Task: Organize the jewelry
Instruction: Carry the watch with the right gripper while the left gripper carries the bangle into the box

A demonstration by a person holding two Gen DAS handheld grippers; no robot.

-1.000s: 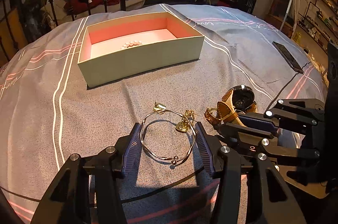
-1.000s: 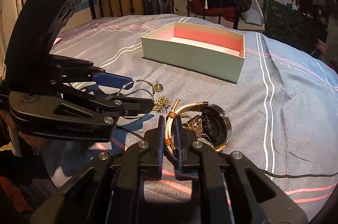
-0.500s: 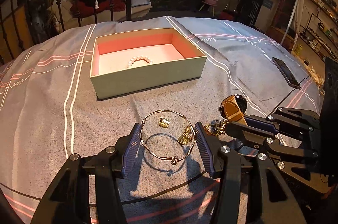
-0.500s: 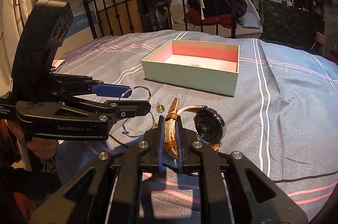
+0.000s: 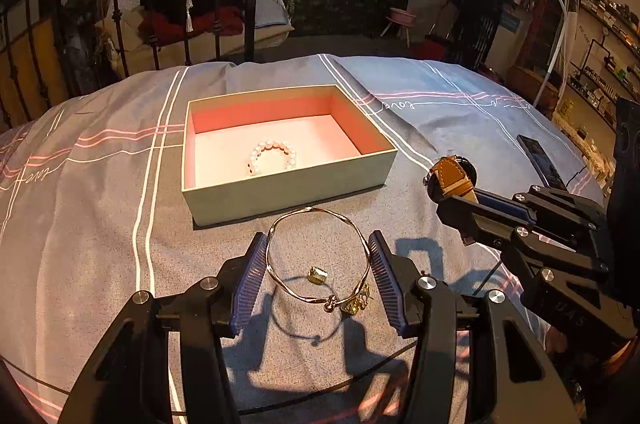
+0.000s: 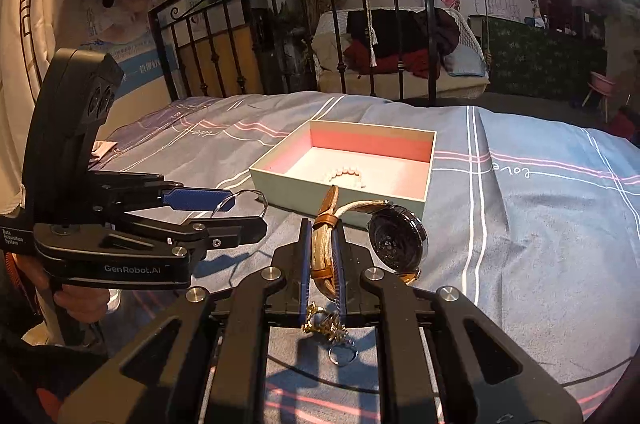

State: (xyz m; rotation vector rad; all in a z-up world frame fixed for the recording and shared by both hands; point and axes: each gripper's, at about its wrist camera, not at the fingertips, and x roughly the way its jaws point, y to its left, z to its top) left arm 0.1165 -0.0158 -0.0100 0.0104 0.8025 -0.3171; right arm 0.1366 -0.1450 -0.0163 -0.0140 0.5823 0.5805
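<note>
1. The left gripper (image 5: 318,276) has its fingers pinching a thin gold bangle (image 5: 318,256) across its width, one ribbed pad on each side of the hoop. The bangle hangs clear of the bed (image 5: 100,224), just short of the box (image 5: 288,192); its shadow lies on the cover below.
2. The bangle looks light and springy, a slim wire with small charms (image 5: 318,275) dangling from it. Squeezing harder would likely bend it oval, and the smooth metal could slip on the pads. A grip across the widest part, as here, seems the steadiest.
3. The right gripper (image 6: 320,256) has its fingers pressed on the tan leather strap of a watch (image 6: 396,238), with the round case hanging out to the right. The strap is soft and grippy; the case is probably the heavy, breakable part and will swing, so slow moves suit it.
4. A small gold trinket with a ring (image 6: 332,328) shows below the right fingers; whether it hangs from the watch or lies on the bed, I cannot tell.
5. The box is open-topped, with low walls and a pink lining, and a pearl bracelet (image 5: 272,158) lies near the middle of its floor. Bare floor shows on both sides of the pearls.
6. The near wall is the edge to clear; dangling charms could catch on it. The two grippers are close side by side, so going in one at a time looks safer.
</note>
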